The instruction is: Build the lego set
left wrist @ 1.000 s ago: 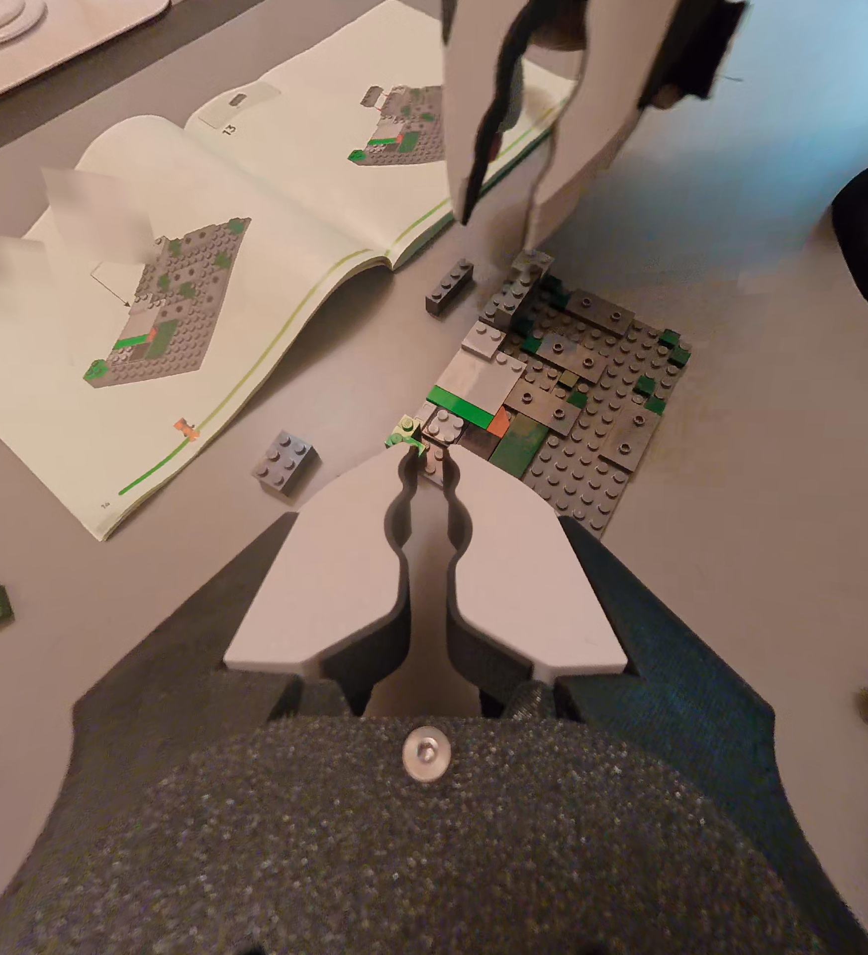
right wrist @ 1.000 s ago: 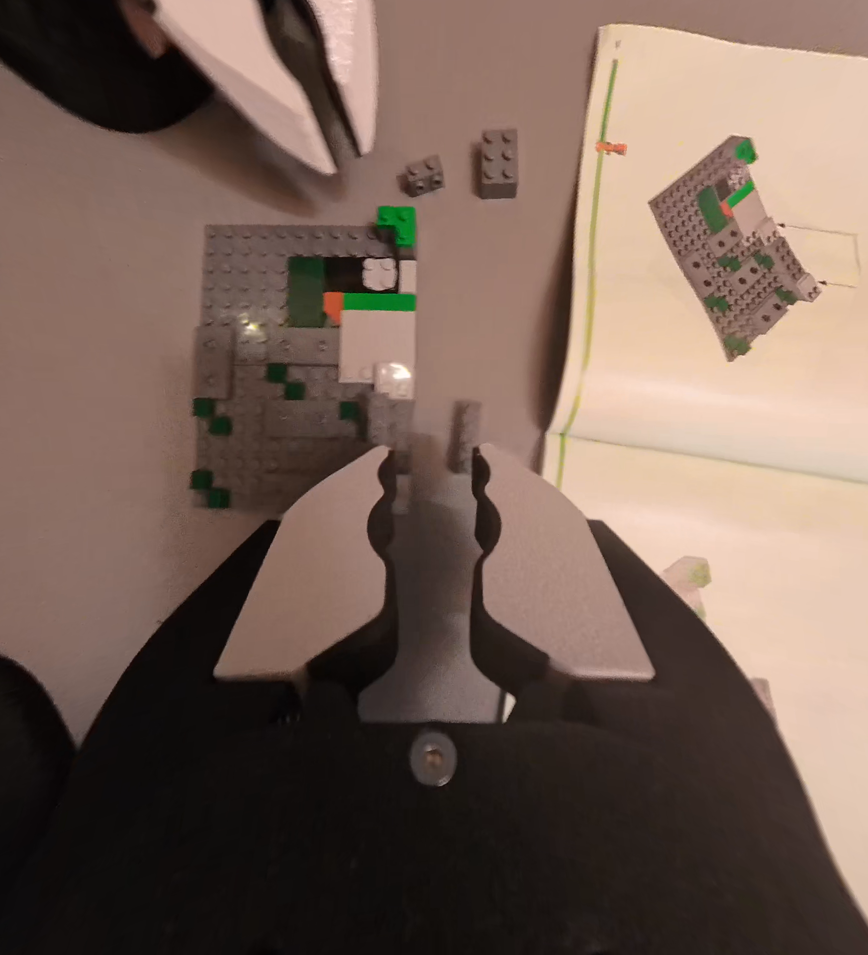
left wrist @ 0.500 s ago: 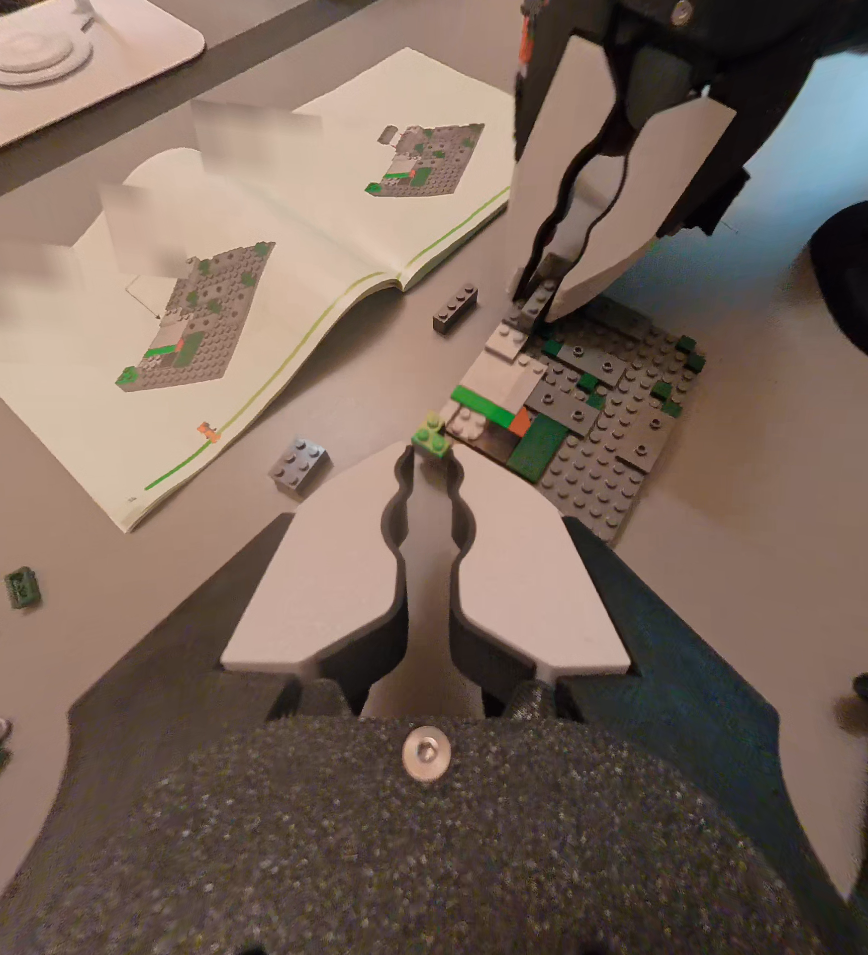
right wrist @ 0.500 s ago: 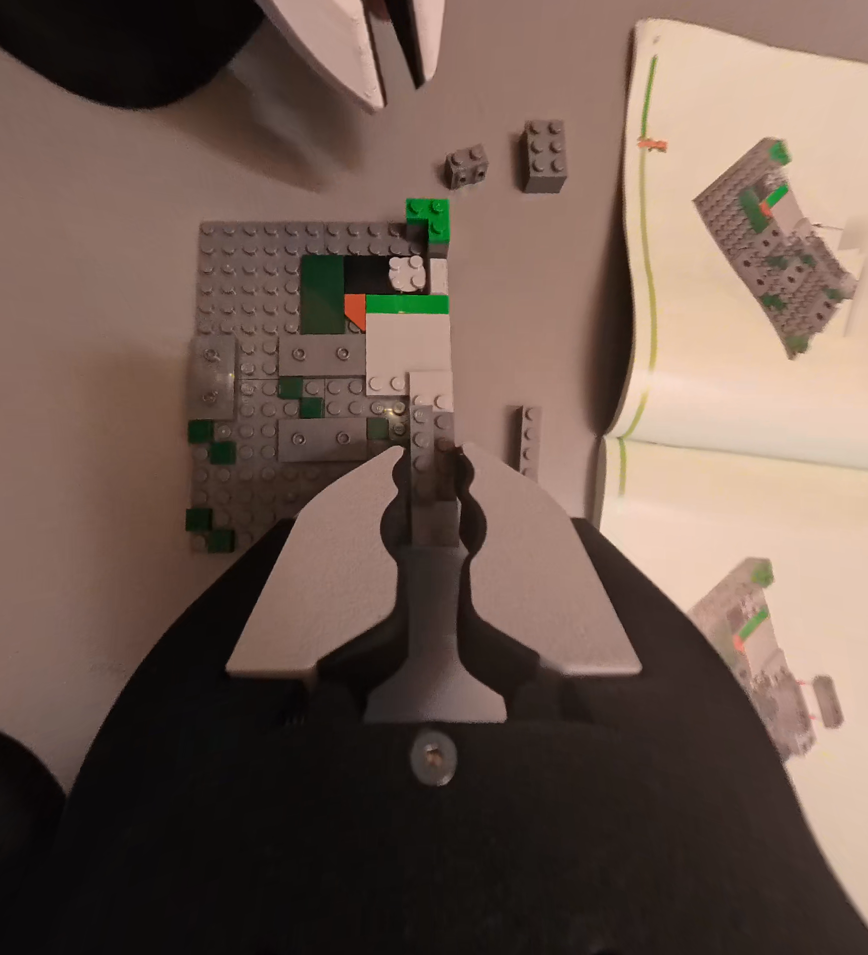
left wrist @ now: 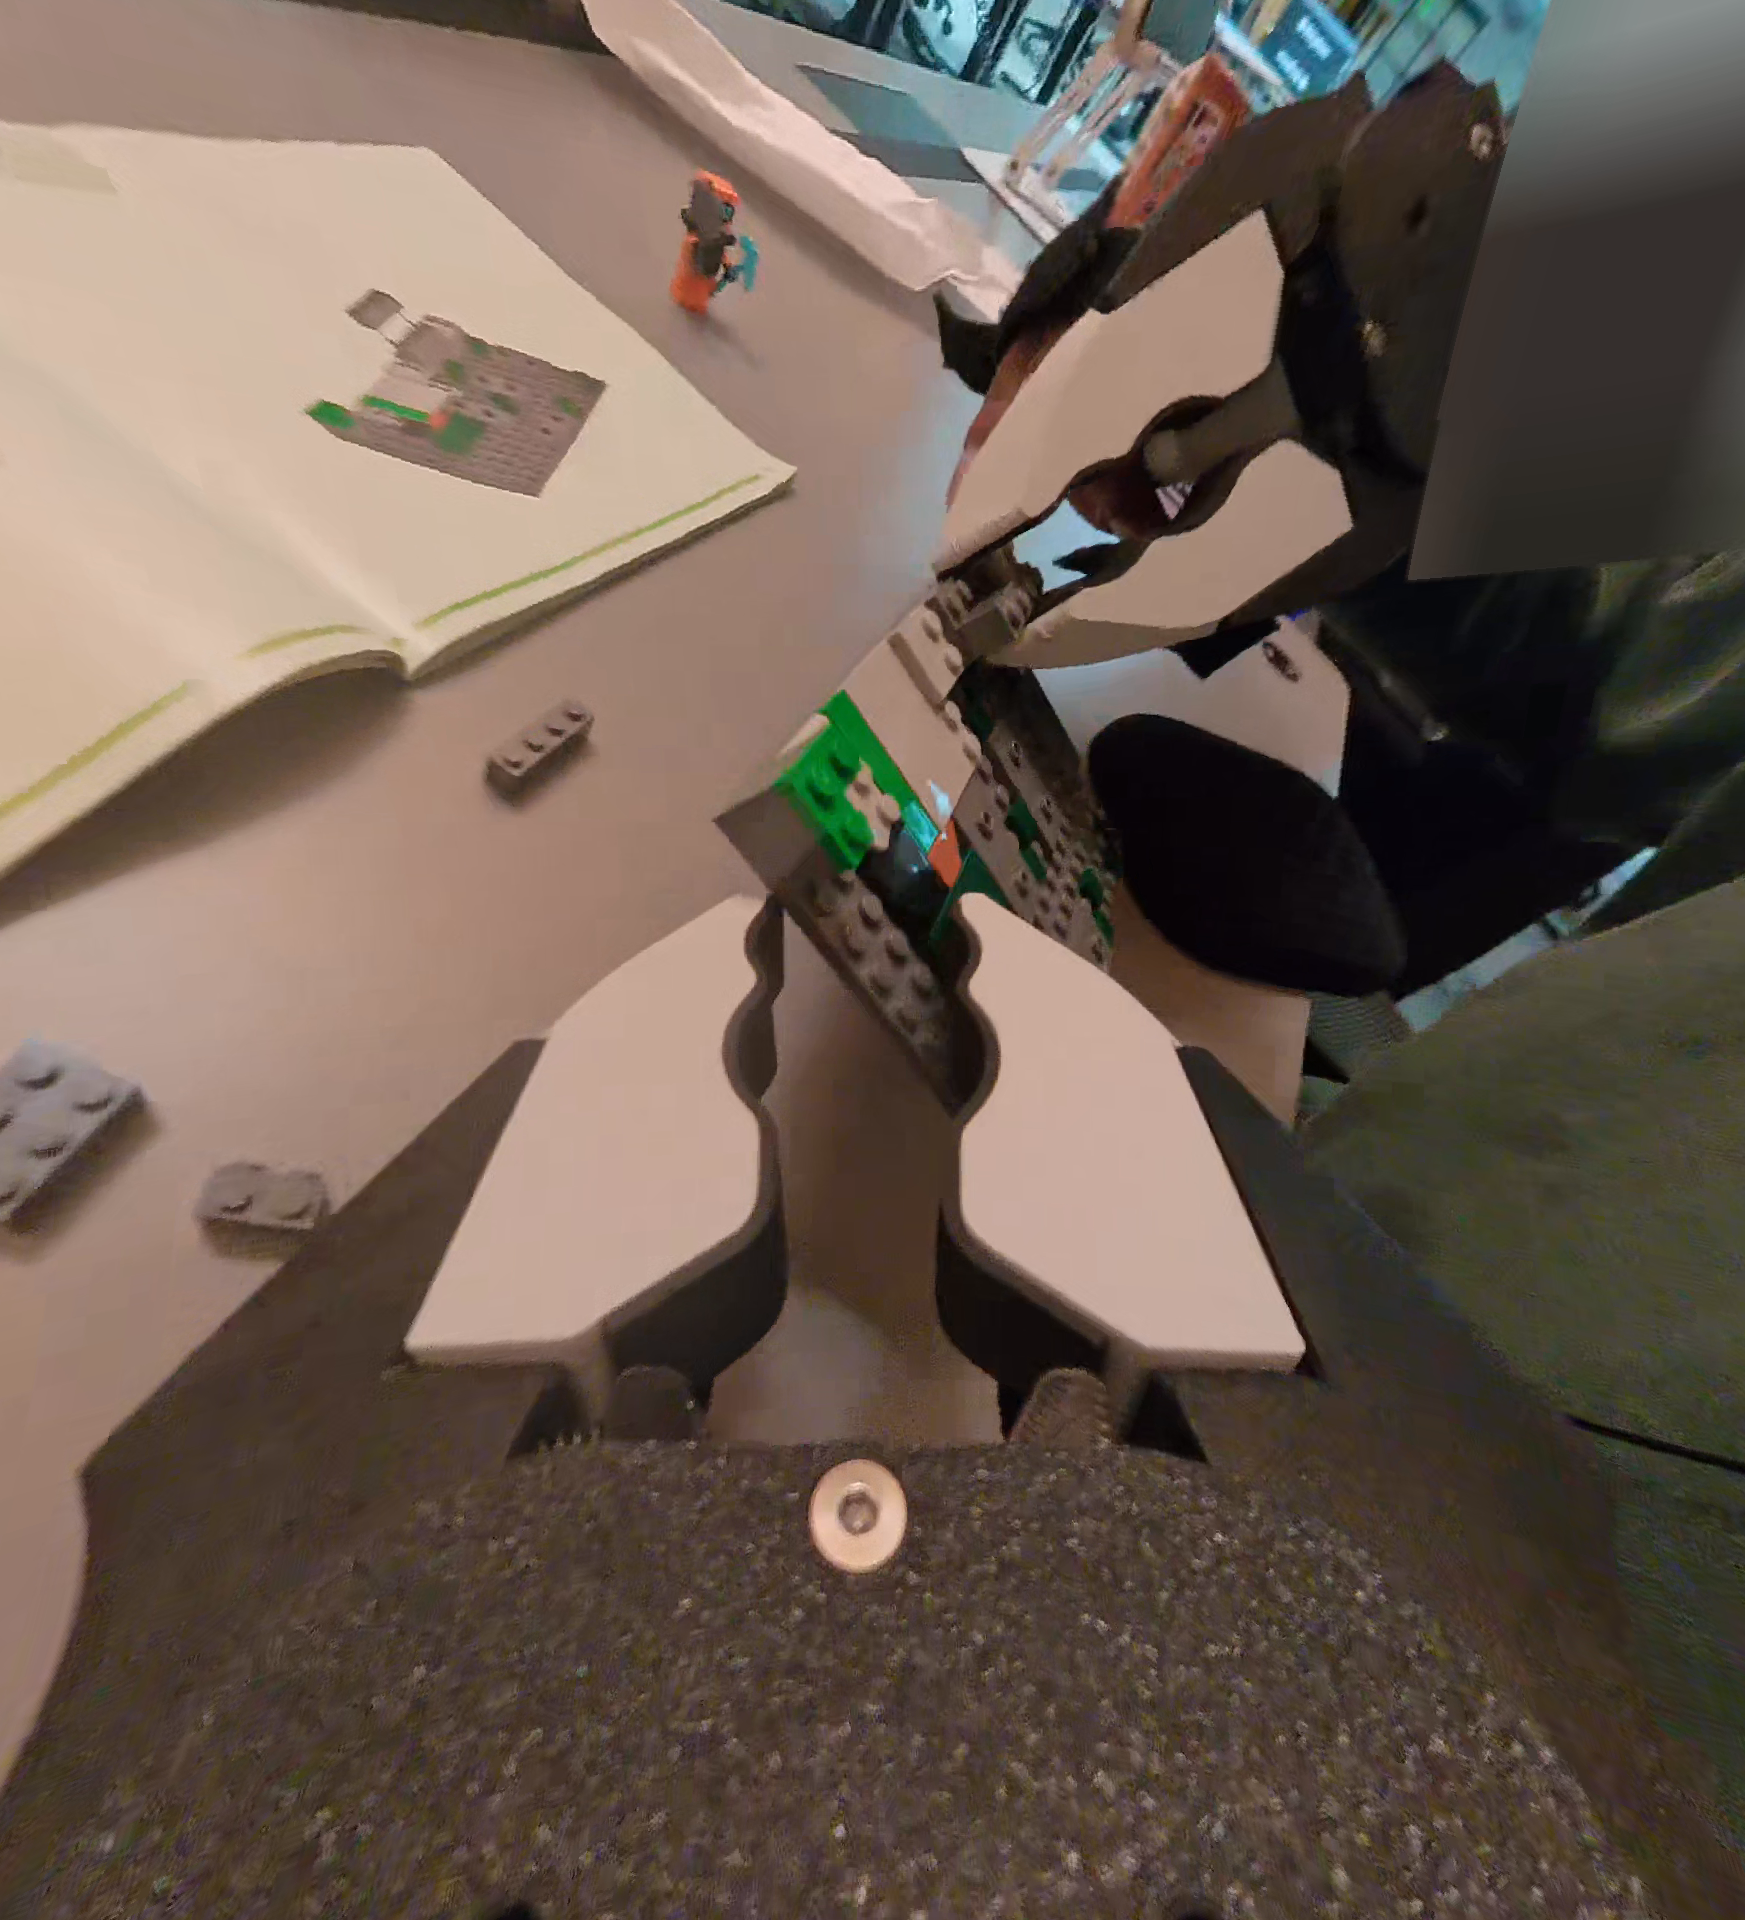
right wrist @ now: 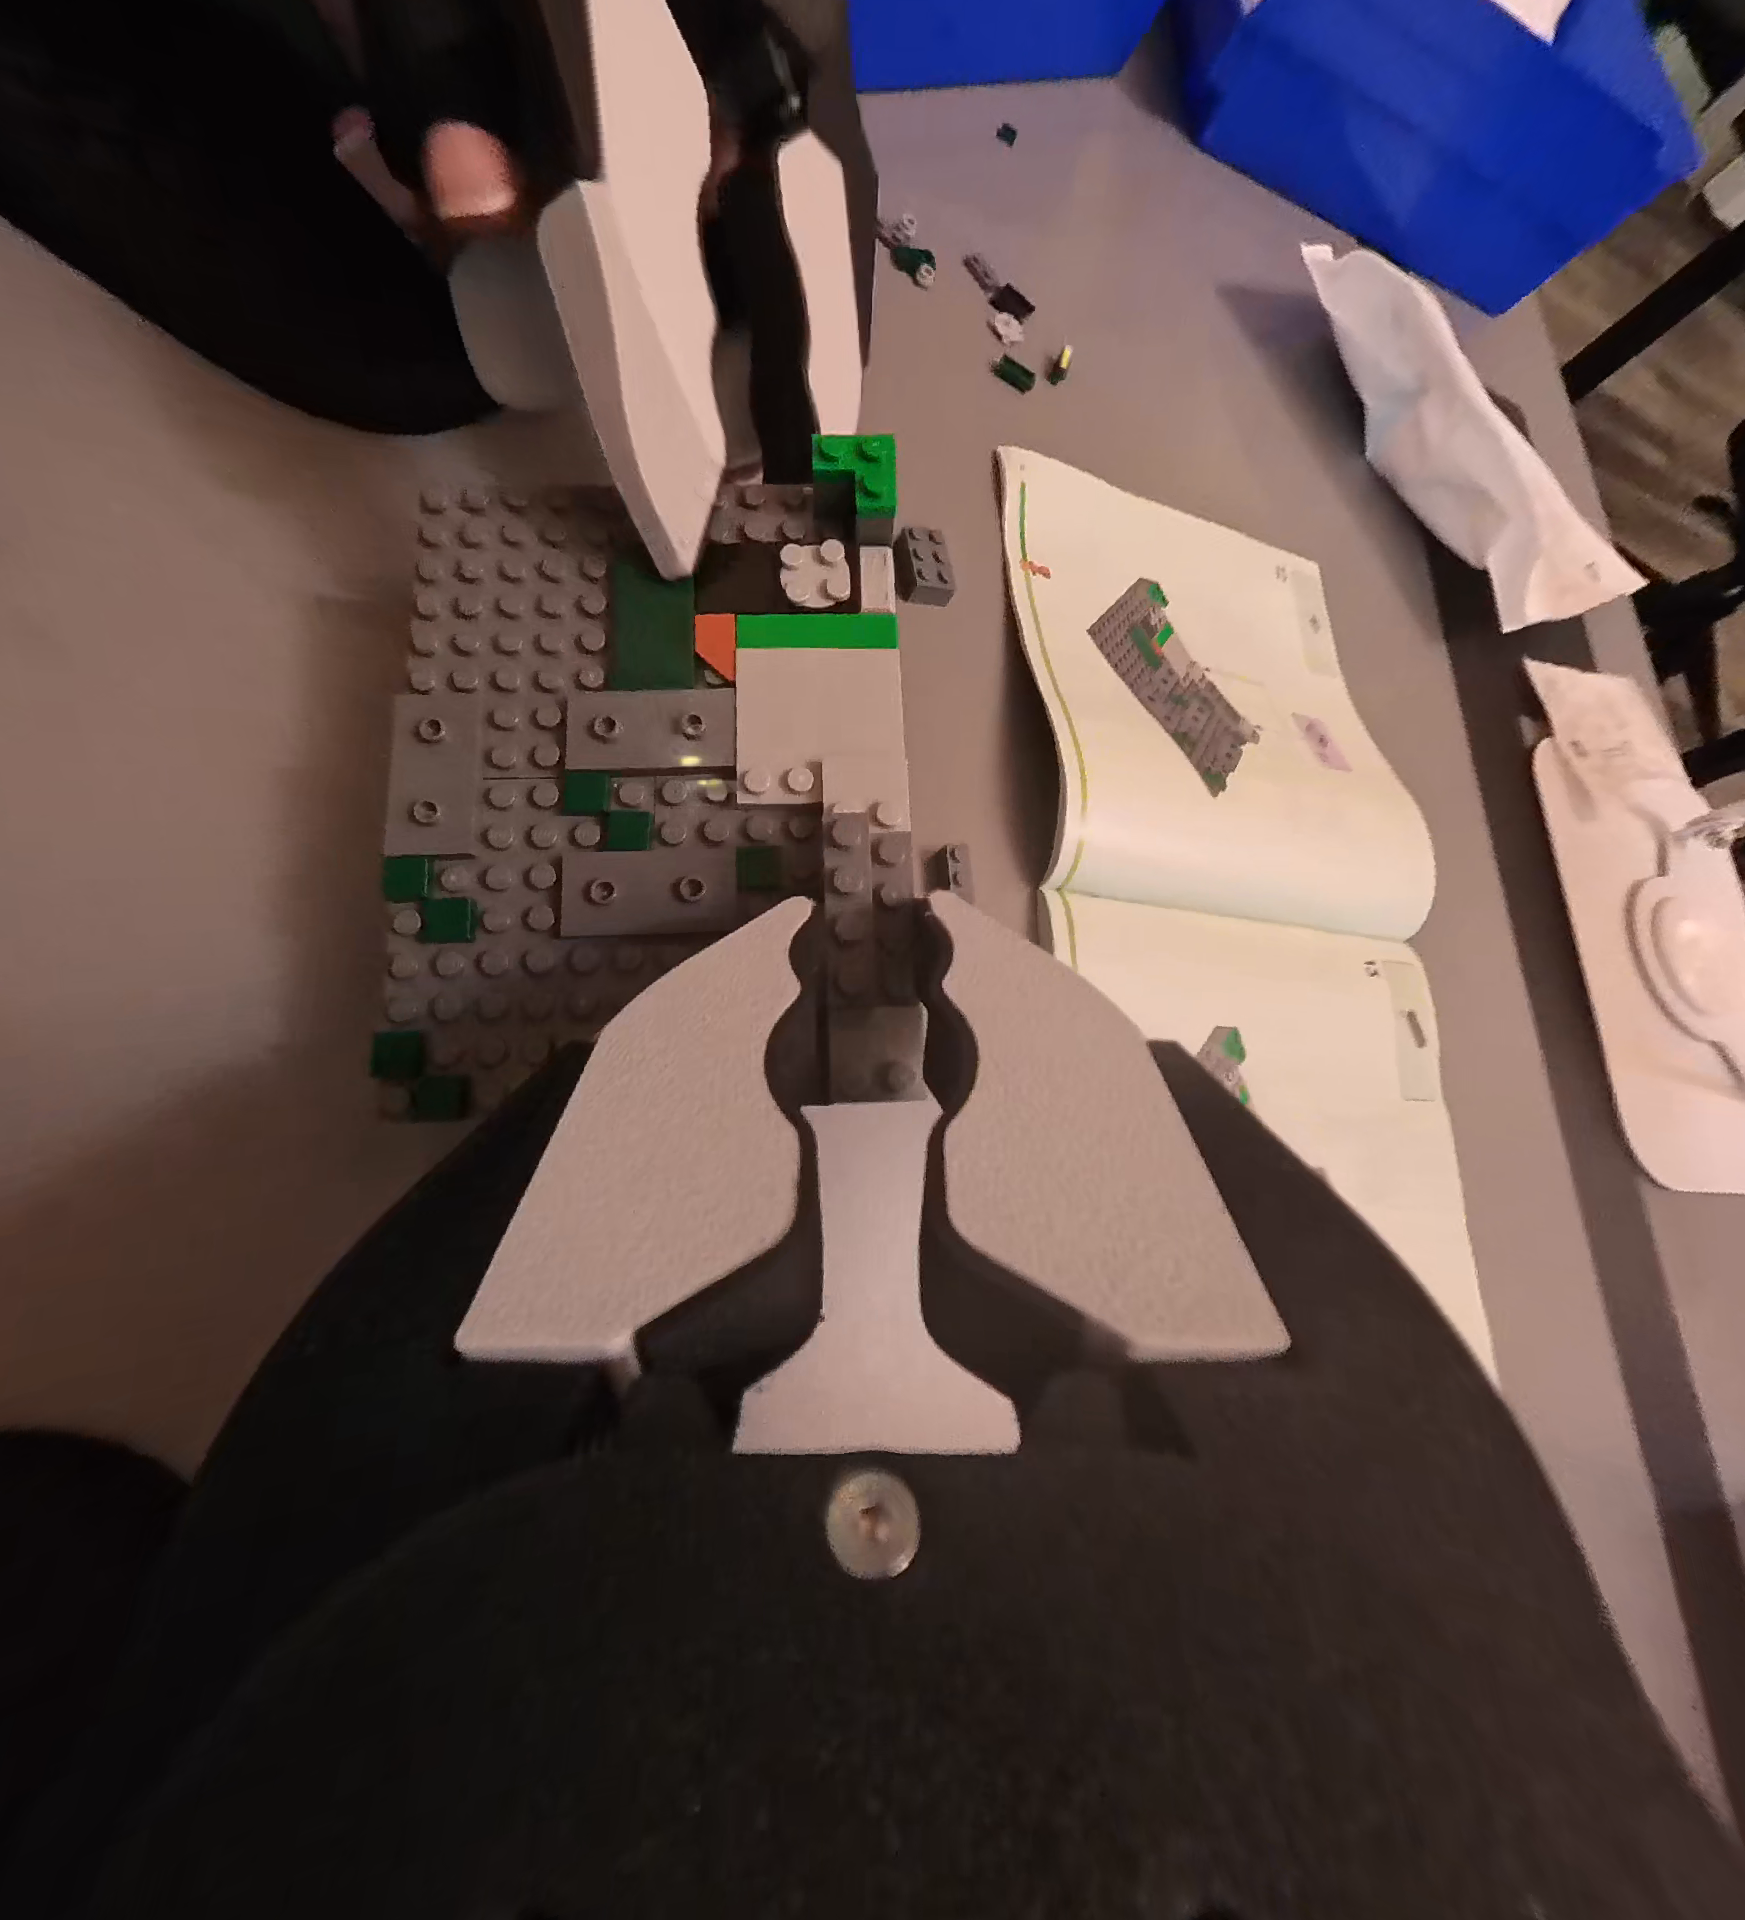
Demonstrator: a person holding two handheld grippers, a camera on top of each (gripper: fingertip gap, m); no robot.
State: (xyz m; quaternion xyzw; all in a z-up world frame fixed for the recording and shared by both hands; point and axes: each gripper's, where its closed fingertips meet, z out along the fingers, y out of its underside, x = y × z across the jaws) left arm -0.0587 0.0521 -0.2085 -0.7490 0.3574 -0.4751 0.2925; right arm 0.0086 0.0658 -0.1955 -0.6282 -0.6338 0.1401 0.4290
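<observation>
Grey studs cover most of the build [right wrist: 535, 623], a flat base patched with green, white and one orange tile. It lies between the two tools, which come at it from opposite ends, probably so it cannot twist while being handled.

The right tool [right wrist: 870, 902] is clenched on the grey stack [right wrist: 873, 862] at the build's corner nearest the booklet [right wrist: 1211, 810]. Its tips press both sides of the stack, and that raised part likely offers more to bite on than the thin base.

The left tool [left wrist: 863, 920] straddles the far edge beside the bright green corner brick [left wrist: 832, 795]. The base runs slantwise through the gap and touches at least one finger. Whether that tool is truly clamped or only bracing the edge, I cannot tell.

In the left wrist view the build stands steeply against the desk [left wrist: 432, 935], so it seems raised or tipped rather than lying flat. My guess is that it is being turned for a check against the open booklet, or squeezed to seat the stack.

Spare pieces wait on the desk: a slim brick [left wrist: 539, 745] near the booklet and a grey plate [left wrist: 21, 1127] further out. With so few layers on the base, the set looks at an early stage.
</observation>
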